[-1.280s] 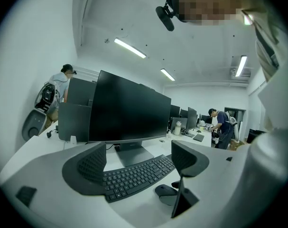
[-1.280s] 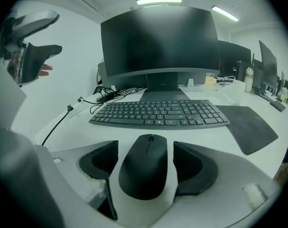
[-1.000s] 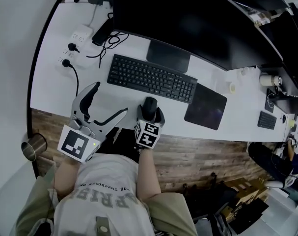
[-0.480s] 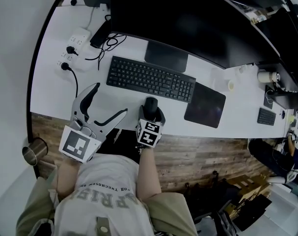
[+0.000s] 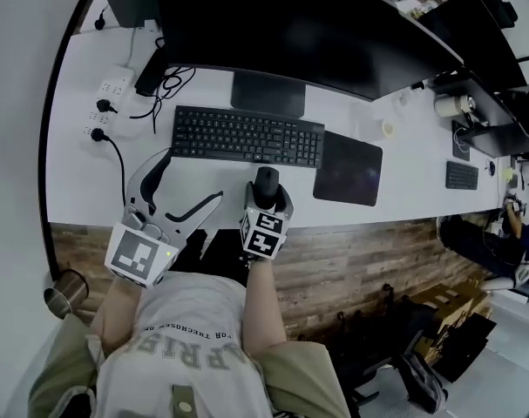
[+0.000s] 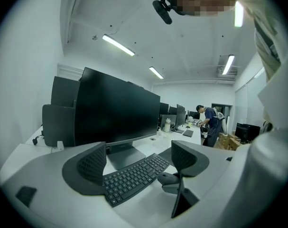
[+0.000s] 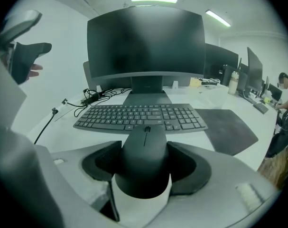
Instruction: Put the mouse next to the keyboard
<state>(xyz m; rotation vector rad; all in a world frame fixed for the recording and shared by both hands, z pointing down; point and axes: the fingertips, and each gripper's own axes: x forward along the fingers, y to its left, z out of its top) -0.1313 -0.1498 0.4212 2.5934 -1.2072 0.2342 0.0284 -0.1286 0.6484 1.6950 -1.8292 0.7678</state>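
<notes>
The black mouse [image 5: 266, 179] lies on the white desk [image 5: 90, 177] near its front edge, just in front of the right half of the black keyboard [image 5: 247, 136]. My right gripper [image 5: 267, 192] is shut on the mouse [image 7: 144, 141], with both pads against its sides. Straight ahead, the keyboard [image 7: 139, 115] lies a short gap beyond the mouse's nose. To the left, my left gripper [image 5: 192, 179] stands open over the desk with nothing between its fingers. Through the gap of the left gripper [image 6: 141, 158] I see the keyboard [image 6: 134, 177] and the mouse [image 6: 168, 178].
A dark mouse pad [image 5: 347, 168] lies right of the keyboard. A large monitor [image 5: 290, 33] stands behind the keyboard on its foot. A power strip [image 5: 107, 85] with cables sits at the back left. A metal cup [image 5: 62, 292] stands off the desk's left front corner.
The head view has drifted, so the desk sits further left in the picture. Both grippers and the mouse hold their places on the desk.
</notes>
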